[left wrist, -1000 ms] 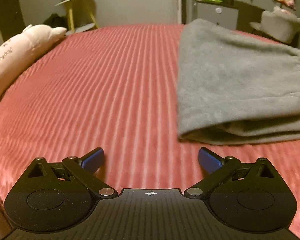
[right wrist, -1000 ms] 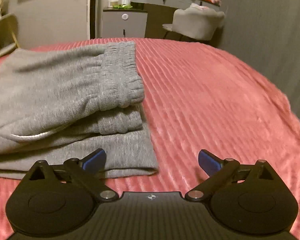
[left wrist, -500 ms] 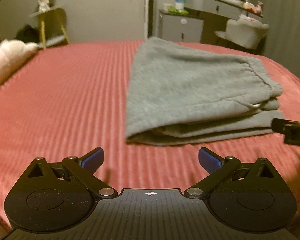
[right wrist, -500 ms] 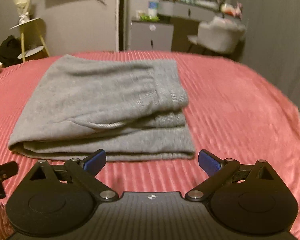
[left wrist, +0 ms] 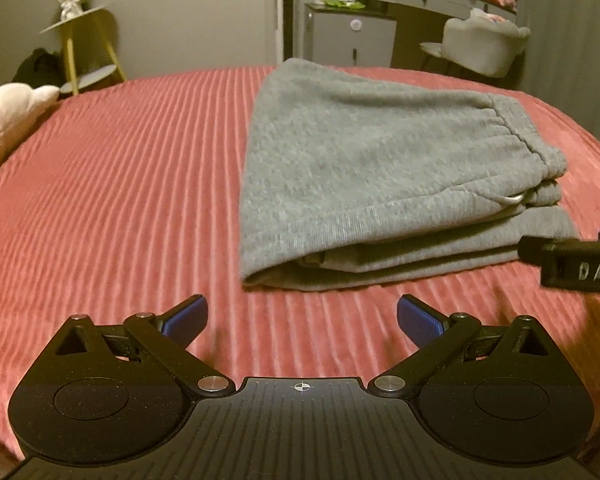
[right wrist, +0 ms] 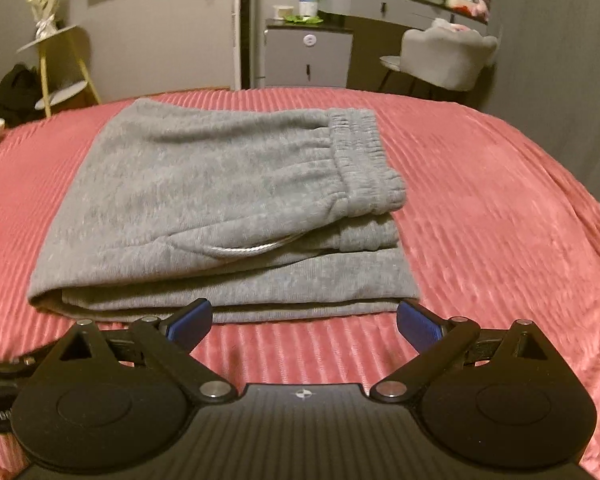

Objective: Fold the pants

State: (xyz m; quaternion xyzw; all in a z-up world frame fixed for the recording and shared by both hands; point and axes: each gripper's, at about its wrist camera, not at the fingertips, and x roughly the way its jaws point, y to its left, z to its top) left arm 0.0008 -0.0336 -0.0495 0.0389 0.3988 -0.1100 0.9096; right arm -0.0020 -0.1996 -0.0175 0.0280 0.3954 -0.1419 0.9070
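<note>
On the red bed (right wrist: 500,184), the gray pants (right wrist: 204,200) look all folded, and the left gripper (left wrist: 302,318) and right gripper (right wrist: 304,320) sit just in front of them, both wide apart and empty, so maybe only a little tidy pat is left.

One pair of grey sweatpants (right wrist: 204,200) lies folded on the bed, with one elastic waistband (right wrist: 360,160) showing and one white drawstring loop (right wrist: 244,249) poking out. There is one ribbed pink bedspread (right wrist: 500,208). Two tools are over it, a left tool (left wrist: 302,320) and a right tool (right wrist: 304,322), each with two blue fingertips. Beyond the bed I count one grey upholstered chair (right wrist: 448,60), one yellow-legged side table (right wrist: 56,68), one small grey cabinet (right wrist: 308,56), and one pale plush toy (left wrist: 8,112).
</note>
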